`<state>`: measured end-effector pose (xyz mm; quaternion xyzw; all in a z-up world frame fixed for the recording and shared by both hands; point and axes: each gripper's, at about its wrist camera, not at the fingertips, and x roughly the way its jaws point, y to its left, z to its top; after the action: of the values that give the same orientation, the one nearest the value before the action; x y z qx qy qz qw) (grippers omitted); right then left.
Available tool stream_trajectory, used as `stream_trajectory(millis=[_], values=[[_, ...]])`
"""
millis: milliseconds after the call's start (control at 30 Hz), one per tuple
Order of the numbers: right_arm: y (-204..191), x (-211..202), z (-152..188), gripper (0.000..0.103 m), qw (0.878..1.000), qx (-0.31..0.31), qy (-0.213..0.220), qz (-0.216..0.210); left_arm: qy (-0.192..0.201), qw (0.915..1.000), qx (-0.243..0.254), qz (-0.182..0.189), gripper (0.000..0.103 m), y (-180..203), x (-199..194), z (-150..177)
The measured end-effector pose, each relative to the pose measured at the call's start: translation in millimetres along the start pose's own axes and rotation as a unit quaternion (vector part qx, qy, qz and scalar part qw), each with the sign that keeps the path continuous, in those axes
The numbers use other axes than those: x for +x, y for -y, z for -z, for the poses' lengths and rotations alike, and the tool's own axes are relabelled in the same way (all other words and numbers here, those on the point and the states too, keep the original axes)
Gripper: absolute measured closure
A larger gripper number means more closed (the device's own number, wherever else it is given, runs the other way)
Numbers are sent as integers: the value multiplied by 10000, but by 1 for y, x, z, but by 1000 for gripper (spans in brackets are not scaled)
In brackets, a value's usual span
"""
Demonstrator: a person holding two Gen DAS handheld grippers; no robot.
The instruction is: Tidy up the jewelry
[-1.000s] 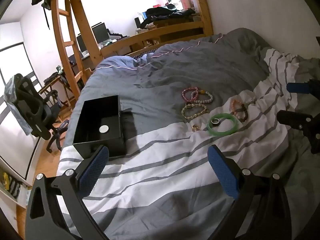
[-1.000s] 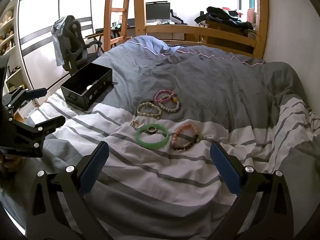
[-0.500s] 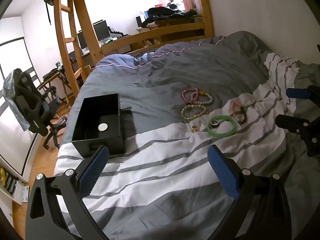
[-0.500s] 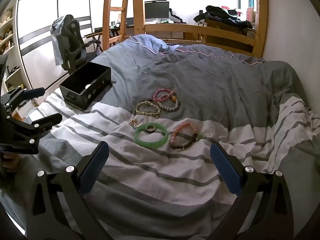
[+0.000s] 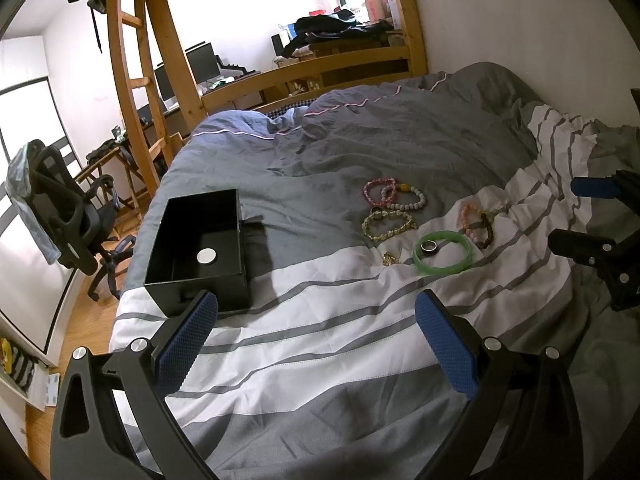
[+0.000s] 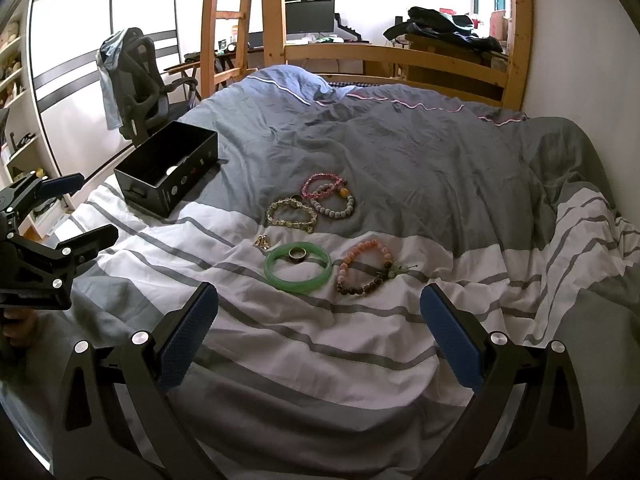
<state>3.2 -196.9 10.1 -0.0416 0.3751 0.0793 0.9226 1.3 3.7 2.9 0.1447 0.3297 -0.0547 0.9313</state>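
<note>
Jewelry lies on the striped bed cover: a green bangle (image 6: 298, 278) with a dark ring (image 6: 297, 253) inside it, a pink-and-brown bead bracelet (image 6: 365, 268), a yellow bead bracelet (image 6: 291, 216), a pink bracelet (image 6: 322, 182), a grey bead bracelet (image 6: 334, 204) and a small gold piece (image 6: 262, 241). The bangle also shows in the left wrist view (image 5: 443, 266). An open black box (image 5: 200, 246) holds a round silver disc (image 5: 206, 256). My left gripper (image 5: 316, 340) is open and empty near the box. My right gripper (image 6: 318, 330) is open and empty, short of the bangle.
A wooden loft-bed frame and ladder (image 6: 224, 28) stand behind the bed. An office chair (image 6: 136, 84) stands left of the bed. The wall (image 6: 568, 60) runs along the bed's right side. The left gripper shows at the left in the right wrist view (image 6: 60, 216).
Both grippers have shifted slightly over the bed; the jewelry and box sit a little differently in view. Both stay open and empty.
</note>
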Motion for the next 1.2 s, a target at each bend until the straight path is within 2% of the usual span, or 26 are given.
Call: stream_trajectory(millis=[1200], values=[[-2,1,0,3,10000,-25,-24,24,-27,10000,51,-29,5,2,2,3]])
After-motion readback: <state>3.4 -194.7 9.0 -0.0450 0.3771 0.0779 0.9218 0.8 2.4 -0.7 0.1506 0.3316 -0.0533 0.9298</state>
